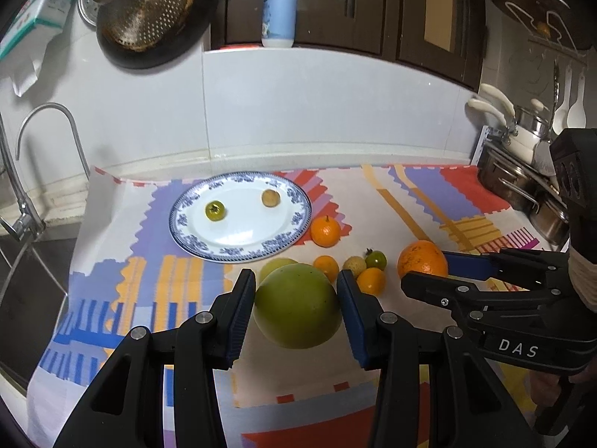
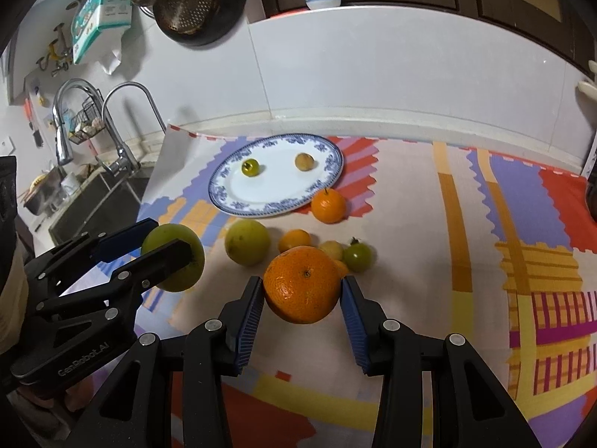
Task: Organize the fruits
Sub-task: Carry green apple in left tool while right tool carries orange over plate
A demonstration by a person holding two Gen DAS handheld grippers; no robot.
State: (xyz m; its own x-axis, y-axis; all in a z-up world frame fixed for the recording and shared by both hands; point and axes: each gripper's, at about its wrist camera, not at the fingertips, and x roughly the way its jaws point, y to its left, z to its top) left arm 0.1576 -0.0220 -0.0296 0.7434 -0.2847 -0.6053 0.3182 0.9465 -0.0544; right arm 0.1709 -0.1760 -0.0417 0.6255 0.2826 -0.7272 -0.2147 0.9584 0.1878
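My left gripper (image 1: 296,298) is shut on a large green citrus fruit (image 1: 297,306), which also shows in the right wrist view (image 2: 175,261). My right gripper (image 2: 302,291) is shut on a big orange (image 2: 303,283), seen from the left wrist view too (image 1: 421,259). A blue-rimmed white plate (image 1: 238,246) holds a small green tomato (image 1: 215,211) and a small tan fruit (image 1: 270,198). On the cloth between lie a second green citrus (image 2: 247,242), a mandarin (image 2: 328,205), small orange fruits (image 1: 325,266), a pale small fruit (image 1: 353,264) and a green tomato (image 2: 358,255).
A patterned cloth (image 1: 410,201) covers the counter. A sink with faucets (image 2: 112,127) is at the left. Steel pots (image 1: 522,183) stand at the right. A strainer and pan (image 1: 149,11) hang on the wall, and a soap bottle (image 1: 280,7) stands on the ledge.
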